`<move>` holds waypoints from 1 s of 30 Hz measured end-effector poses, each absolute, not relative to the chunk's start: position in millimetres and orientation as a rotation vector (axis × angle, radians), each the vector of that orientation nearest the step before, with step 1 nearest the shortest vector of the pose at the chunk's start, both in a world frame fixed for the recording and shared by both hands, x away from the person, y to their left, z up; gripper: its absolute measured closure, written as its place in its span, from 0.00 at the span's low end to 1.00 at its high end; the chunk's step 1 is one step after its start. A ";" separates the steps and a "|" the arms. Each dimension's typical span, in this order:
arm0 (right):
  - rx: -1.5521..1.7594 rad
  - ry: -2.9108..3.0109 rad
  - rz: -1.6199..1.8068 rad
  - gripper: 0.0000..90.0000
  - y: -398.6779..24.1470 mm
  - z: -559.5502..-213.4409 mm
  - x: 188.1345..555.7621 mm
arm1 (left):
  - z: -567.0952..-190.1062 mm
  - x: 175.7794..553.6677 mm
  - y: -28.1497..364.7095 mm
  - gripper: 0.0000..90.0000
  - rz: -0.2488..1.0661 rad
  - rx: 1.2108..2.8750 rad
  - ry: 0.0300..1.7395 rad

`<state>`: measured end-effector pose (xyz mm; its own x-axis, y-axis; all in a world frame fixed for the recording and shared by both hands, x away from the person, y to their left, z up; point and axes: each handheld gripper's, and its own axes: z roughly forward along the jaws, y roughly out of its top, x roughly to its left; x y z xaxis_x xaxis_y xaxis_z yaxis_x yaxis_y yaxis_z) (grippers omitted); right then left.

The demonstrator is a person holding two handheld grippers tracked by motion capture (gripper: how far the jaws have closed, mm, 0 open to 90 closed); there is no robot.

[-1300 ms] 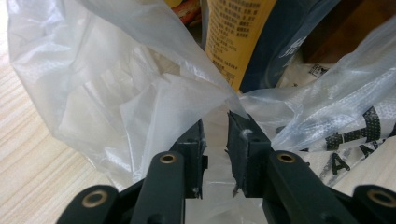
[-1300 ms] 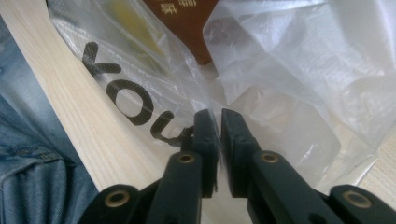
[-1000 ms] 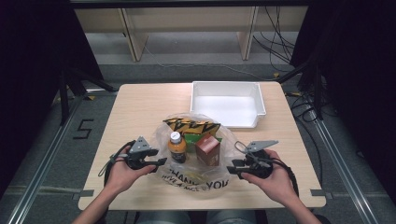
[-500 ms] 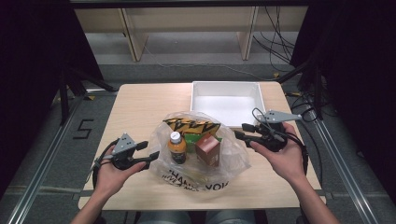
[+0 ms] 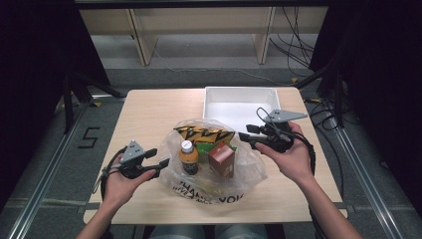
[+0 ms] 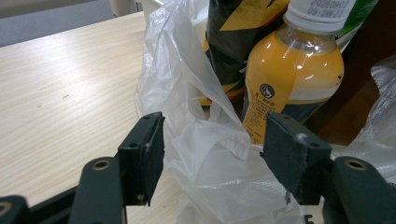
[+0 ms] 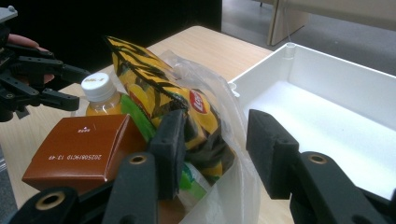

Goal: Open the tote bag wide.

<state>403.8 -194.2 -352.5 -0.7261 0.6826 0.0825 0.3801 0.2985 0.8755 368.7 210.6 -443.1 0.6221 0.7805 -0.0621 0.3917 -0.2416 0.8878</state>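
A clear plastic bag (image 5: 249, 169) lies open mid-table, holding an orange juice bottle (image 5: 188, 157), a brown carton (image 5: 222, 160), a yellow-and-black chip bag (image 5: 203, 134) and a green packet (image 5: 205, 148). My left gripper (image 5: 160, 157) sits at the bag's left edge. Its jaws have just been opening, and loose bag plastic (image 6: 205, 154) lies between the pads of the left gripper (image 6: 210, 154) without being pressed, the bottle (image 6: 292, 79) just behind. My right gripper (image 5: 245, 133) hovers over the bag's right rim. Its jaws have also just been opening, and the right gripper (image 7: 215, 144) stands open over the chip bag (image 7: 159, 88).
A white empty tray (image 5: 219, 97) stands at the back right, just behind the bag and close to my right hand. Bare wood (image 5: 149, 114) stretches across the table's back left. In the right gripper view the carton (image 7: 79, 149) lies at the lower left.
My right hand has risen and moved back from the bag's front right side to above its right rim by the tray. My left hand drew slightly left. Both grippers' jaws stand wider.
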 end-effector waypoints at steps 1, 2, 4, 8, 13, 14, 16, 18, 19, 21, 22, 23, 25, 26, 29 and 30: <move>0.980 2.272 1.409 0.64 -193.8 -352.3 402.9 | -442.4 368.0 210.9 0.44 0.505 1.857 0.936; 0.975 2.274 1.404 0.64 -194.4 -351.9 402.2 | -441.7 367.1 211.8 0.44 0.508 1.854 0.932; 0.976 2.252 1.405 0.63 -194.9 -351.8 401.5 | -440.3 365.7 213.3 0.46 0.518 1.843 0.930; 1.001 2.244 1.409 0.63 -194.7 -348.9 402.6 | -431.7 369.5 219.6 0.50 0.536 1.827 0.916; 0.978 2.245 1.435 0.63 -192.4 -344.2 406.6 | -406.9 392.3 223.9 0.59 0.614 1.796 0.869; 0.948 2.256 1.412 0.63 -193.5 -343.2 408.0 | -401.5 402.9 223.1 0.61 0.623 1.797 0.853; 0.966 2.262 1.420 0.63 -192.0 -343.5 408.7 | -396.6 418.8 219.2 0.62 0.597 1.840 0.802; 0.941 2.268 1.412 0.63 -193.1 -344.2 411.2 | -397.1 437.0 211.4 0.61 0.531 1.902 0.760; 0.945 2.259 1.405 0.63 -193.5 -344.9 411.8 | -398.8 444.0 208.2 0.60 0.507 1.932 0.740; 0.964 2.270 1.418 0.63 -193.4 -346.0 411.4 | -403.9 455.0 202.5 0.59 0.487 1.984 0.726; 0.945 2.269 1.421 0.63 -193.9 -346.5 412.5 | -406.8 459.4 200.0 0.59 0.479 2.007 0.724; 0.971 2.276 1.411 0.63 -194.5 -346.1 410.4 | -408.4 463.1 199.0 0.59 0.478 2.025 0.702; 0.948 2.266 1.422 0.63 -194.6 -347.6 413.5 | -412.7 470.4 195.3 0.63 0.462 2.037 0.697; 0.958 2.274 1.420 0.63 -194.2 -348.3 414.0 | -414.1 473.6 194.3 0.65 0.451 2.049 0.686; 0.906 2.314 1.372 0.65 -195.1 -353.7 423.9 | -415.7 480.4 192.9 0.70 0.438 2.081 0.673; 0.937 2.325 1.372 0.66 -193.9 -356.8 426.7 | -416.4 481.6 191.3 0.72 0.435 2.059 0.686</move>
<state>426.7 -193.9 -356.8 -0.7493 0.6574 0.0804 0.3884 0.3378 0.8573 481.6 191.3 -416.4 0.7844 0.6186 0.0443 0.3041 -0.4459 0.8418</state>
